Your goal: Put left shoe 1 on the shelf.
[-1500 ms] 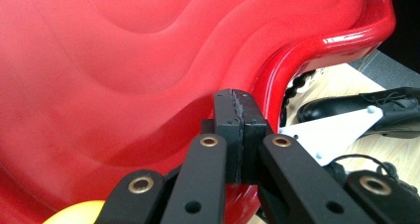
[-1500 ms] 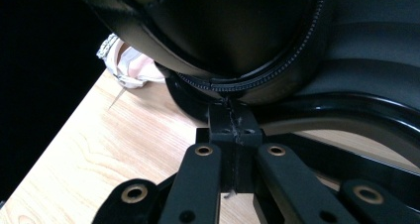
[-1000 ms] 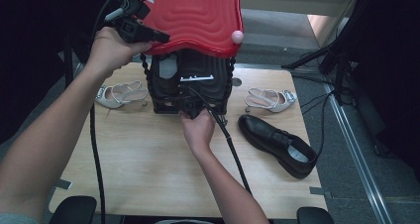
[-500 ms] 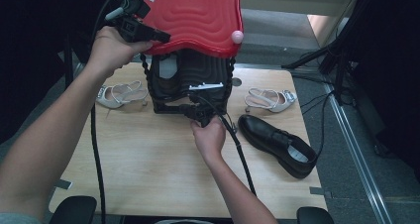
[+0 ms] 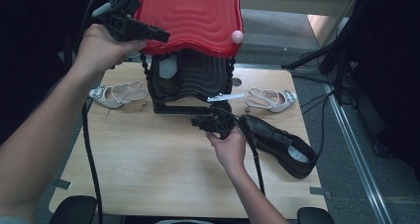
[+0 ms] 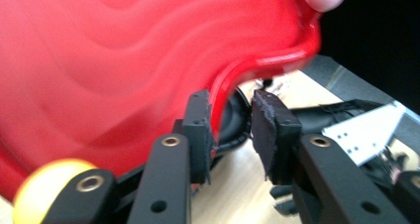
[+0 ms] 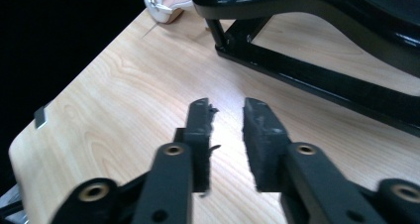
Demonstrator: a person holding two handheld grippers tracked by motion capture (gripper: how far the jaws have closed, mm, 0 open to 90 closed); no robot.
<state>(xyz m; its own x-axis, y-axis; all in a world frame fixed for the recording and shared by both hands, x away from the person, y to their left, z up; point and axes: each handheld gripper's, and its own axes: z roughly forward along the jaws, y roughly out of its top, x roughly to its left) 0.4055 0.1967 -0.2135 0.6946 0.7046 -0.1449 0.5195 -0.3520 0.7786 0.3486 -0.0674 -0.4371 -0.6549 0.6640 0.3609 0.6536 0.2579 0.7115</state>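
- Left gripper [image 5: 161, 35] held high at the left edge of the red wavy top [image 5: 198, 16] of the black shoe rack [image 5: 190, 83]; jaws have just been opening, red rim sits between the pads in the left gripper view, pads look off it, slight blur.
- Right gripper [image 5: 198, 122] low over the table [image 5: 148, 169], just in front of the rack's base bar; jaws have just been opening, nothing between them, bare wood below.
- Step, as I read it: both letting go of the rack after placing it mid-table, far side.
- Next likely: right swings to the black shoe [image 5: 280, 144] beside it, needs wider jaws and a grip on the collar.
- White sandals: one left [image 5: 116, 94], one right [image 5: 270, 100] of the rack.
- No readable brand, label or writing.
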